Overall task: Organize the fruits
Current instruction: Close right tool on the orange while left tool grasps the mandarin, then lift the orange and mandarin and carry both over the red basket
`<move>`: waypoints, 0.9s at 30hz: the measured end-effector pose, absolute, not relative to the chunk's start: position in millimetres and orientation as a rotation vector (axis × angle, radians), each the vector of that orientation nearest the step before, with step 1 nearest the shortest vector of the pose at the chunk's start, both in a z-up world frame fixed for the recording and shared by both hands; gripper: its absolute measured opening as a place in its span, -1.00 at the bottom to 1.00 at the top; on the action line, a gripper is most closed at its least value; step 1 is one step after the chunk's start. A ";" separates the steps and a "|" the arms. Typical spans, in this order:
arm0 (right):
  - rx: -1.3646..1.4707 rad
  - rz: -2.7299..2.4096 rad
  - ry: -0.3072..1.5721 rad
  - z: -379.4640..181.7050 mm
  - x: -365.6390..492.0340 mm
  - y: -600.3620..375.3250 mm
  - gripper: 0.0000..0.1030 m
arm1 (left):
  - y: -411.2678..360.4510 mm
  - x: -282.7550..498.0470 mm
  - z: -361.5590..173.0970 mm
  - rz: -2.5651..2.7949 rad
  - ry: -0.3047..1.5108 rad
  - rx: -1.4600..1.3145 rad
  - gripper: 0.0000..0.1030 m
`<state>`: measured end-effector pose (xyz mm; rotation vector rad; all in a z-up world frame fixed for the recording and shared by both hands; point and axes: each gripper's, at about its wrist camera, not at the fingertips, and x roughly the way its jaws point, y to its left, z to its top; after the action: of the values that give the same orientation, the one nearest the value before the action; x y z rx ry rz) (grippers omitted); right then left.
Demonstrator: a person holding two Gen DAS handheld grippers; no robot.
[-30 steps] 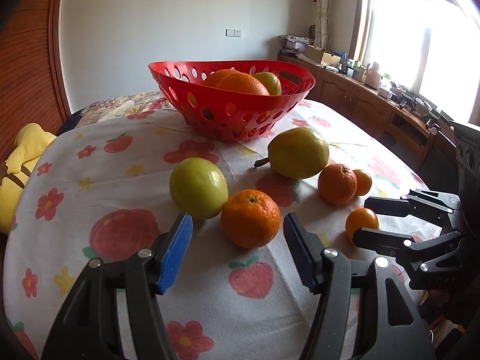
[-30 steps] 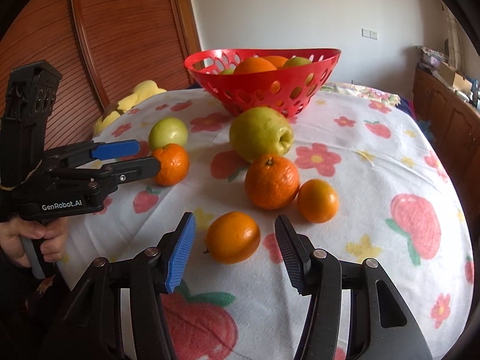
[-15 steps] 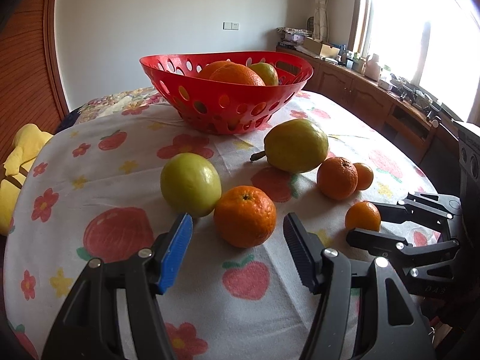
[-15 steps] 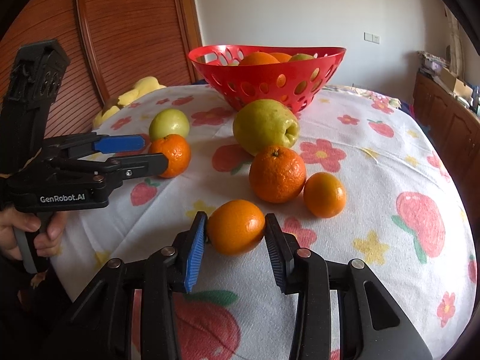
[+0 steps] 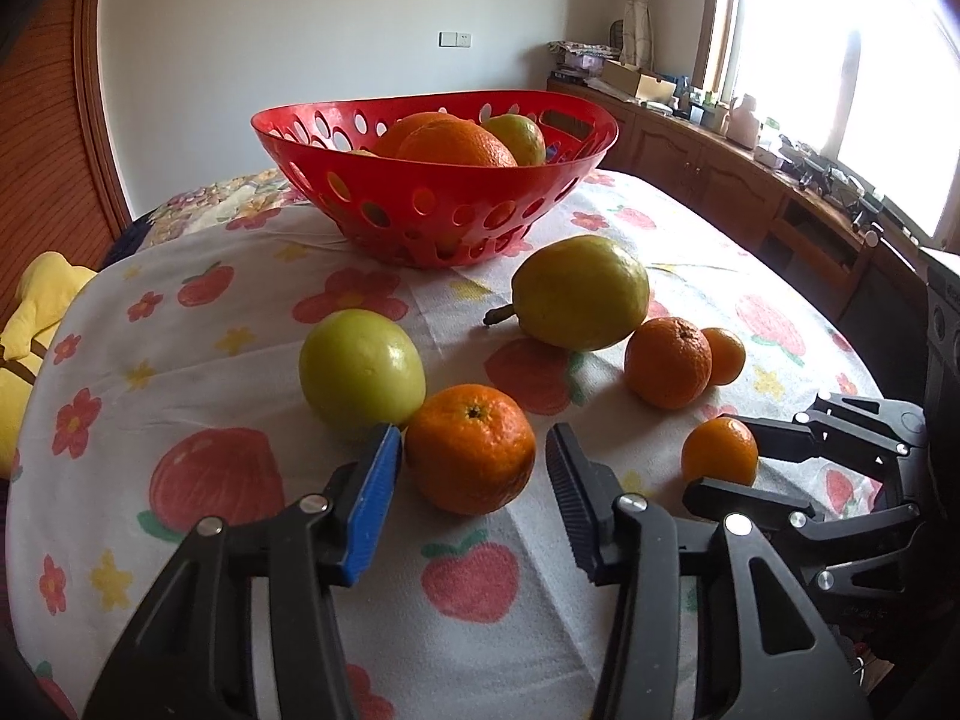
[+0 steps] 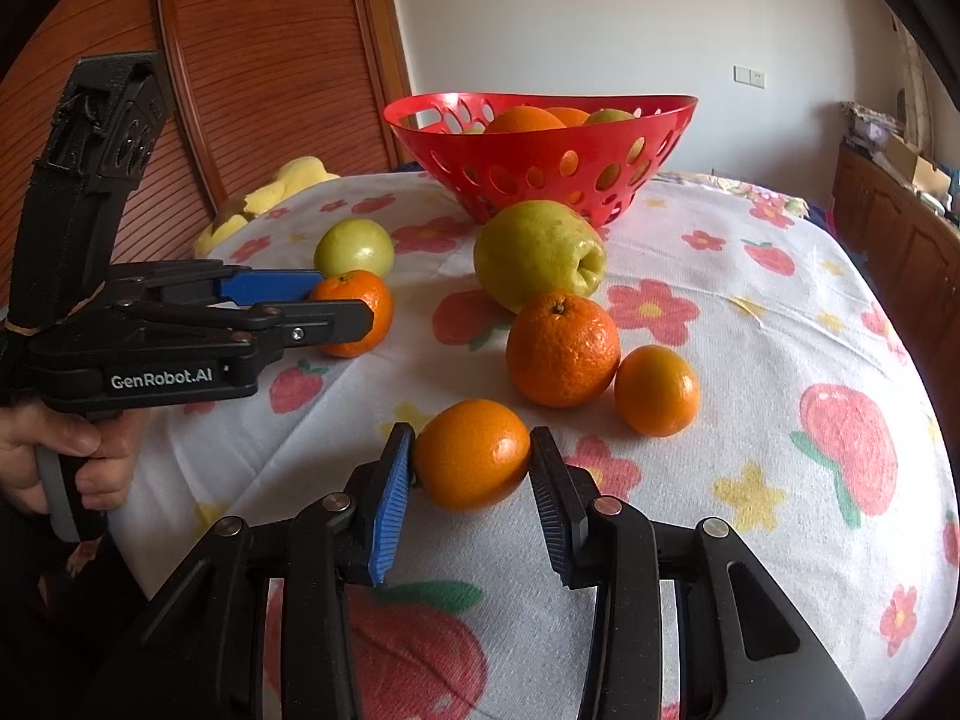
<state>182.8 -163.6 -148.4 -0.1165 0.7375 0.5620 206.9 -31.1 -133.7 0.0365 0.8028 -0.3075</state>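
Note:
A red perforated basket (image 5: 444,204) (image 6: 600,180) holds oranges and a green fruit at the far side of the floral-cloth table (image 5: 180,312). My left gripper (image 5: 474,468) is open, its jaws around an orange mandarin (image 5: 471,450) (image 6: 354,315) with gaps on both sides. A green apple (image 5: 360,372) (image 6: 354,247) touches that mandarin. My right gripper (image 6: 471,462) is shut on a small orange (image 6: 471,456) (image 5: 720,450), both pads touching it on the table. A large green pear (image 5: 579,291) (image 6: 537,255), a bigger orange (image 6: 561,348) (image 5: 669,360) and a small one (image 6: 657,390) lie between.
A yellow soft object (image 5: 36,312) (image 6: 270,192) lies off the table's left edge. Wooden cabinets (image 5: 750,180) with clutter run under the window at right. A wooden panelled door (image 6: 252,72) stands behind the table.
My right gripper has closed from wide open onto the small orange. My left gripper has moved forward around the mandarin and its jaws have narrowed somewhat.

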 end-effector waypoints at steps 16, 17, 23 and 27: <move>-0.105 0.568 0.739 -148.3 182.5 -167.0 -0.25 | -30.4 202.7 -139.4 -0.325 0.824 0.031 -0.14; -0.105 0.567 0.739 -148.2 182.7 -166.6 -0.25 | -30.5 201.4 -138.1 -0.327 0.821 0.030 -0.14; -0.098 0.574 0.742 -148.0 183.7 -167.0 -0.25 | -30.4 195.3 -124.5 -0.315 0.782 0.031 -0.14; -0.090 0.573 0.740 -147.8 183.5 -167.7 -0.25 | -29.0 193.2 -113.4 -0.326 0.761 0.018 -0.14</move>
<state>183.5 -167.7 -147.8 -0.0904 0.7396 0.5726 193.2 -29.0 -113.4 0.0179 0.7611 -0.3264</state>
